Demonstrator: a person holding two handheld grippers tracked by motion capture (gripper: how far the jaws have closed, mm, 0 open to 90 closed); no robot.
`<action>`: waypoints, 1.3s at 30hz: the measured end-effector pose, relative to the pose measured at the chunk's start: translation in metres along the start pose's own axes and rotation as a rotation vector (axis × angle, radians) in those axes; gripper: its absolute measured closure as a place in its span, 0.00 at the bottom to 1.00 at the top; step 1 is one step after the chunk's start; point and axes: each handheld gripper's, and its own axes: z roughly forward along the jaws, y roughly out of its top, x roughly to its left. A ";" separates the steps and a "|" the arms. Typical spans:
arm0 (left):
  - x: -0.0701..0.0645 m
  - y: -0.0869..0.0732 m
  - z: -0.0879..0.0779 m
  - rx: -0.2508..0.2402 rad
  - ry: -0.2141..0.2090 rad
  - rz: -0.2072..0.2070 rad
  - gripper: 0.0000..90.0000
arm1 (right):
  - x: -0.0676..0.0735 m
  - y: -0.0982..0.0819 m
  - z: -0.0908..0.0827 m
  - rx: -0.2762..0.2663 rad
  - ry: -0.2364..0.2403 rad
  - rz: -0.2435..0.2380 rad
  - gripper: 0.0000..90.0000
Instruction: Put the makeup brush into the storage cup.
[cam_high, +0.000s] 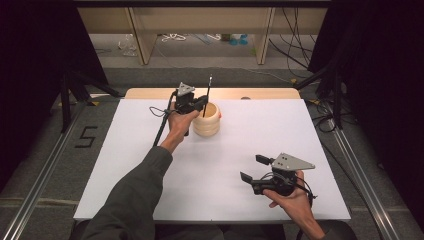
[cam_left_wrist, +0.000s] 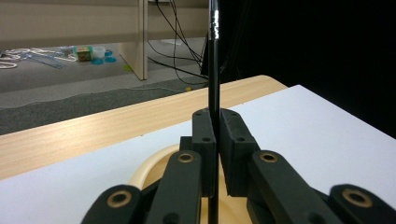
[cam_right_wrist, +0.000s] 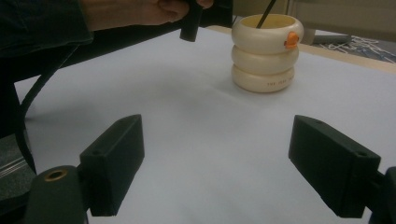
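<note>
Here left gripper (cam_high: 201, 103) pinches thin black pen (cam_left_wrist: 213, 84) upright over cream ribbed holder (cam_high: 207, 120); right gripper (cam_high: 253, 168) fingers wide.

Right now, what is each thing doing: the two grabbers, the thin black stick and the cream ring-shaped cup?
Left gripper: shut on the thin black stick, held over the cup.
Right gripper: open, holding nothing, above the white table.
Thin black stick: upright, its lower end inside the cup.
Cream ring-shaped cup: standing upright on the table, open at the top, small orange spot on its side.
</note>
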 end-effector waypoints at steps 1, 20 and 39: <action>0.000 0.000 0.000 0.000 0.000 -0.004 0.94 | 0.000 0.000 0.000 0.000 0.000 0.000 0.21; 0.005 -0.015 -0.002 0.029 0.011 -0.013 0.94 | 0.000 0.000 0.000 0.000 -0.001 0.002 0.22; -0.002 -0.016 -0.007 0.070 0.003 -0.028 0.77 | 0.000 0.000 0.000 -0.002 -0.002 -0.001 0.22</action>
